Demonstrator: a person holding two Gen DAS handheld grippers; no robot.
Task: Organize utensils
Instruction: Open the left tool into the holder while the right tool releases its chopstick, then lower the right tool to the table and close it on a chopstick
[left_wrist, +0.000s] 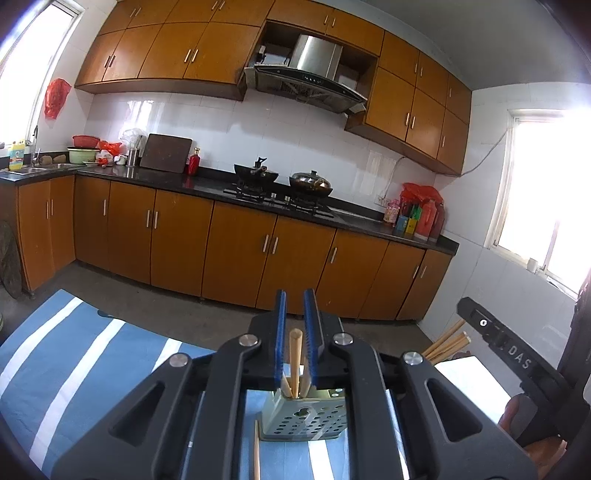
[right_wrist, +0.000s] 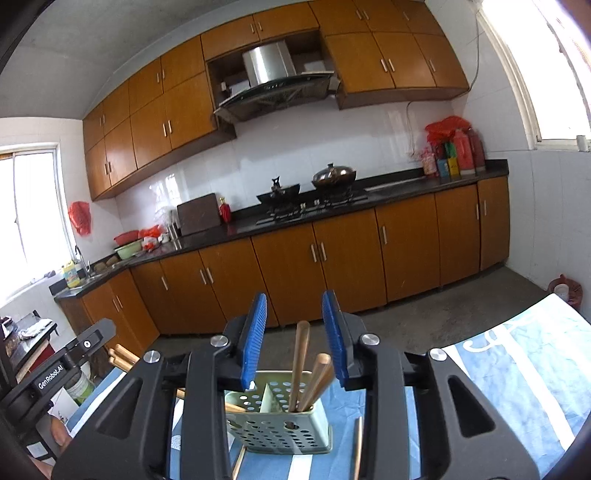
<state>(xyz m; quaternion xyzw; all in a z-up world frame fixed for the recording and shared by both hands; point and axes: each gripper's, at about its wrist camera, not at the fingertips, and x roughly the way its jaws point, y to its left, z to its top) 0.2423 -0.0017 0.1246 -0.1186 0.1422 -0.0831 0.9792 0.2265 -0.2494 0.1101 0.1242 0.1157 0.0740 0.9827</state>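
Perforated green plastic holder (right_wrist: 280, 424) w/ round wooden chopsticks (right_wrist: 300, 363) below both grippers. Right gripper (right_wrist: 295, 334) jaws apart, gripping nothing; left gripper (left_wrist: 295, 332) barely parted round one stick. "GenRobot.AI" label.

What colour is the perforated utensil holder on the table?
Pale green holder; it shows best in the right wrist view.

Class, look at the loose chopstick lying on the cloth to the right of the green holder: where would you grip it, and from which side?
Grip the chopstick near its middle, coming from above with the pads across its width. It lies flat on the cloth, beside the holder, so only its top and sides are reachable.
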